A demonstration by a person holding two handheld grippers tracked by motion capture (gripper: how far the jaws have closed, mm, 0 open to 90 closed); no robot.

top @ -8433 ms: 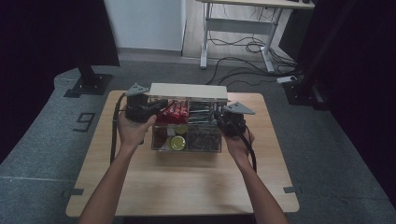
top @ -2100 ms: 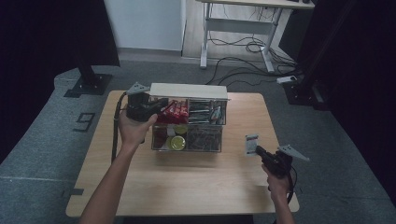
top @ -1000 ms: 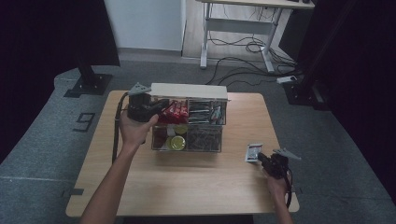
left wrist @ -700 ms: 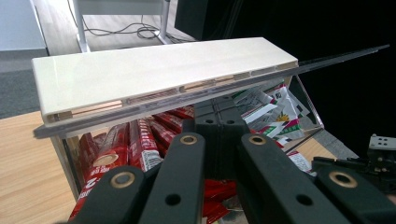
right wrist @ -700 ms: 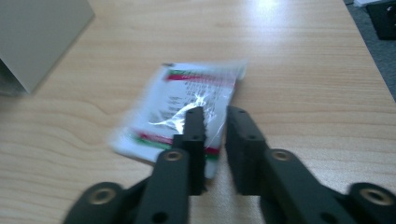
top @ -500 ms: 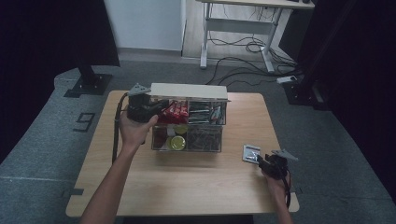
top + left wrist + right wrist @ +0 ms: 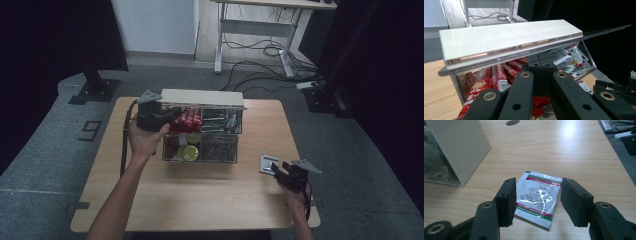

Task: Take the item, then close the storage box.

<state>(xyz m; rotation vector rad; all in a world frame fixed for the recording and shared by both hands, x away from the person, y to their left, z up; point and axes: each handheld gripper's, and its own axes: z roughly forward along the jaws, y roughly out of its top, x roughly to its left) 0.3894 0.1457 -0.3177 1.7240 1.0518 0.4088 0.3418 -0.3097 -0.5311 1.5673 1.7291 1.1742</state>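
A wooden table [image 7: 200,195] stands on grey floor. At its left, the left gripper [image 7: 159,116] sits at the clear organiser [image 7: 202,131], jaws closed together under its cream lid [image 7: 506,40]. At right, a white sachet [image 7: 537,197] lies flat between the right gripper's [image 7: 537,203] jaws, which have just been opening and stand clear of it.

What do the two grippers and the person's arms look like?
Both the left gripper and the right gripper are black, with blocky jaws, brass-coloured rivets, a grey three-cornered plate on top and a trailing black cable. The forearms are bare, with no sleeves in view.
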